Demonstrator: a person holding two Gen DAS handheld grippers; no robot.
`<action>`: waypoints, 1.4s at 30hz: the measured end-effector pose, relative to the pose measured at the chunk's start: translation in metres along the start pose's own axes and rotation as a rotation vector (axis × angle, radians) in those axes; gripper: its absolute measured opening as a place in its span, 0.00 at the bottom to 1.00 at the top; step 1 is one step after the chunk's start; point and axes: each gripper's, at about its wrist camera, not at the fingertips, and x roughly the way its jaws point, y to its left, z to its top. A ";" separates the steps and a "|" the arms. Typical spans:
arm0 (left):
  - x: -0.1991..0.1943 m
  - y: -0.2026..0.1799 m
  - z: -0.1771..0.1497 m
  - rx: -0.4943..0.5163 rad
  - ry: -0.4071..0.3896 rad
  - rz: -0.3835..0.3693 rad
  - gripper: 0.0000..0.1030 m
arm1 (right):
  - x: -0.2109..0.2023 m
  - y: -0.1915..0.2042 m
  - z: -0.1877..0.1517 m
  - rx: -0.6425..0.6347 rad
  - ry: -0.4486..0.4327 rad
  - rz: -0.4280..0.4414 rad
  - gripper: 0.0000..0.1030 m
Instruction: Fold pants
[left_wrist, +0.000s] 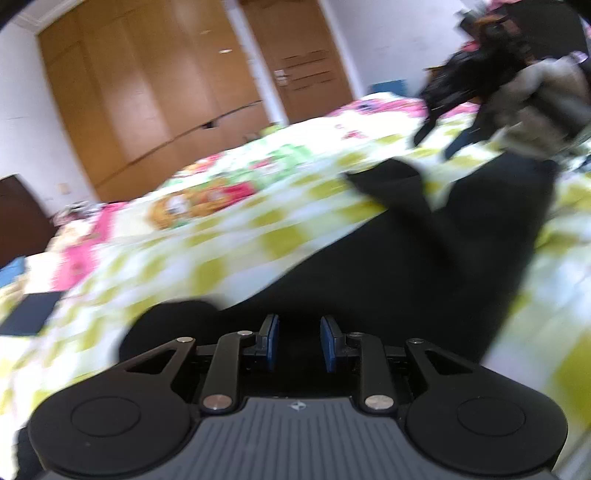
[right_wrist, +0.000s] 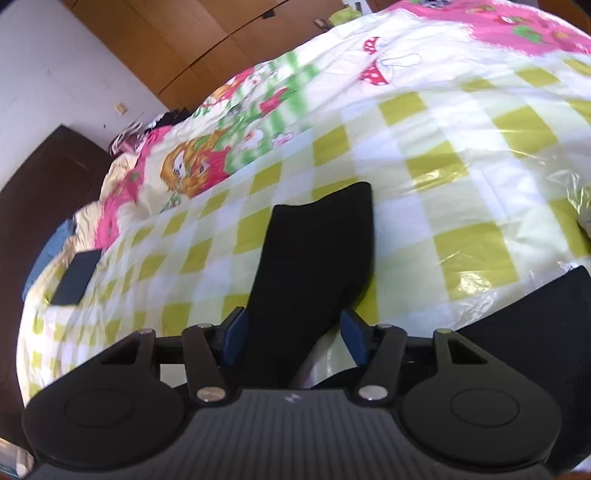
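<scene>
Two wrist views, entered from largest item to smallest.

Bed cover (right_wrist: 436, 122): we see a quilt checked in lime and white, with a pink cartoon print, spreading ahead of and to both sides of each gripper.

Wardrobe (left_wrist: 147, 92): we note wooden doors on the far wall, beyond the bed.

Pants (left_wrist: 388, 266): black, lying on the cover. From the left wrist we see them run from just ahead of the fingers forward and to the right, ending in two separate leg ends. From the right wrist we see one leg (right_wrist: 314, 258) stretch straight ahead from between the fingers, and a second dark mass (right_wrist: 535, 332) to the right of the tool.

Dark flat object (right_wrist: 75, 273): on the cover, far left of the right gripper; we cannot identify it.

Right gripper (right_wrist: 293, 332): blue pads (right_wrist: 354, 334) set wide apart, one on each side of the leg; we cannot tell whether they touch the cloth.

Left gripper (left_wrist: 299, 341): pads (left_wrist: 272, 341) parted by a narrow gap over black cloth, nothing pinched that we can make out; this view is motion-blurred.
</scene>
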 end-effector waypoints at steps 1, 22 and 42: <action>0.002 -0.011 0.007 0.008 -0.005 -0.031 0.39 | 0.003 0.004 0.002 0.003 -0.002 0.011 0.56; 0.037 -0.083 0.022 0.048 0.059 -0.090 0.35 | 0.087 0.050 0.032 -0.079 -0.003 -0.230 0.04; 0.021 -0.127 0.032 0.255 0.061 -0.092 0.32 | -0.107 -0.131 -0.096 0.446 -0.255 -0.039 0.18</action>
